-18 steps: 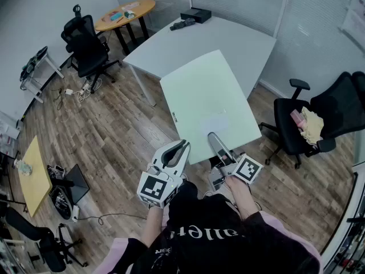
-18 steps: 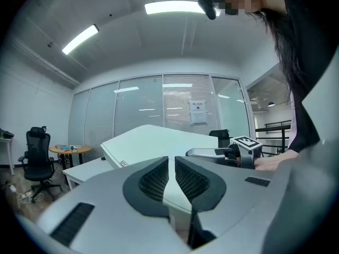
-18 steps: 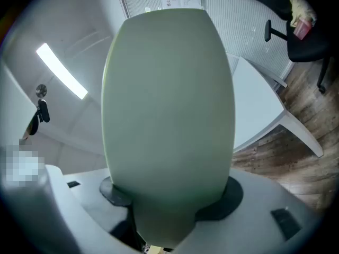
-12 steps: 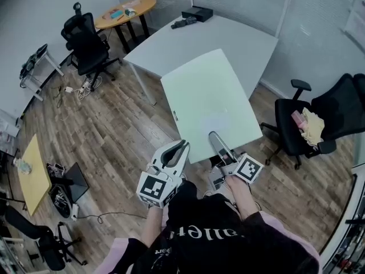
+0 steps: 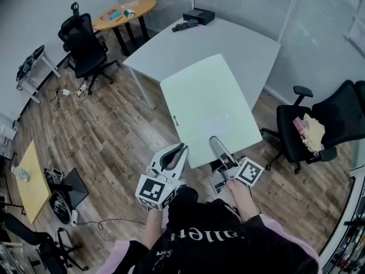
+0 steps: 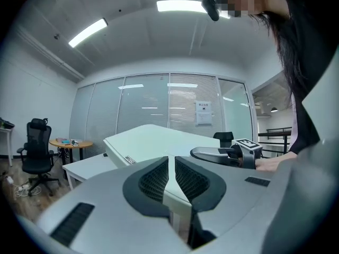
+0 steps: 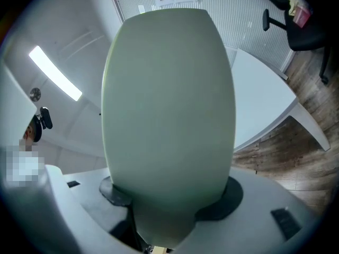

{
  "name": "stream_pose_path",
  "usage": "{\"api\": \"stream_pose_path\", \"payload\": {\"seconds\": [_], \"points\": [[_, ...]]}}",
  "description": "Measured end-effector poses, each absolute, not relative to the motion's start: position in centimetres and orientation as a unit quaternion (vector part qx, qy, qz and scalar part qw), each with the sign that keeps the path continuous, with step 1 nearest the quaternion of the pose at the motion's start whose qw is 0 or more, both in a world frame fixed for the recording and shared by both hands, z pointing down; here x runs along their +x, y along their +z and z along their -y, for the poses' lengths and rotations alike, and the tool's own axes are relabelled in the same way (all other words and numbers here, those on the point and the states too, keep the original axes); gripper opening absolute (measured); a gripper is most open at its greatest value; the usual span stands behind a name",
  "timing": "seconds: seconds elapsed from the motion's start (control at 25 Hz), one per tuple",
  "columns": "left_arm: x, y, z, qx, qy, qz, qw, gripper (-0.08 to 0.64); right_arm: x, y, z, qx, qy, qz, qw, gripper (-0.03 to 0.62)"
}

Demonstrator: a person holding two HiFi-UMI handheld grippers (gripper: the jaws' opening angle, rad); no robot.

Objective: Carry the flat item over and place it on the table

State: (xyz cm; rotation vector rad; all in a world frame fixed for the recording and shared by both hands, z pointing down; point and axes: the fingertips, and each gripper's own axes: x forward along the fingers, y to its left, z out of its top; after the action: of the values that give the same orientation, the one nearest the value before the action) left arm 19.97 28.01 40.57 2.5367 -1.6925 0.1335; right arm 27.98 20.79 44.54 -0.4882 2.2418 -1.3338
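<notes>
A large flat pale green board hangs level in front of me over the wood floor. Its far corner reaches over the white table. My right gripper is shut on the board's near edge, and the board fills the right gripper view between the dark pads. My left gripper sits at the board's near left corner with its jaws shut. Its pads nearly touch, and the board shows just beyond them. I cannot tell whether the left gripper touches the board.
A black office chair with cloth on its seat stands at the right. Another black chair and a round wooden table are at the far left. Black devices lie at the white table's far edge. Cables trail on the floor at the left.
The board and I have drifted a little closer to the white table. Both grippers keep their places on the board's near edge.
</notes>
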Motion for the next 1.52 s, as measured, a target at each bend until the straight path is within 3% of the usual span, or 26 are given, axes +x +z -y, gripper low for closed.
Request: {"api": "stream_pose_path", "payload": {"seconds": [0.72, 1.52], "points": [[7.2, 39.9, -22.0, 0.851, 0.033, 0.523, 0.045, 0.055, 15.6, 45.6, -16.3, -0.196, -0.507, -0.808, 0.228, 0.288], [0.1, 42.0, -15.9, 0.83, 0.019, 0.553, 0.07, 0.055, 9.3, 48.4, -8.7, -0.2, -0.543, -0.796, 0.176, 0.288]]}}
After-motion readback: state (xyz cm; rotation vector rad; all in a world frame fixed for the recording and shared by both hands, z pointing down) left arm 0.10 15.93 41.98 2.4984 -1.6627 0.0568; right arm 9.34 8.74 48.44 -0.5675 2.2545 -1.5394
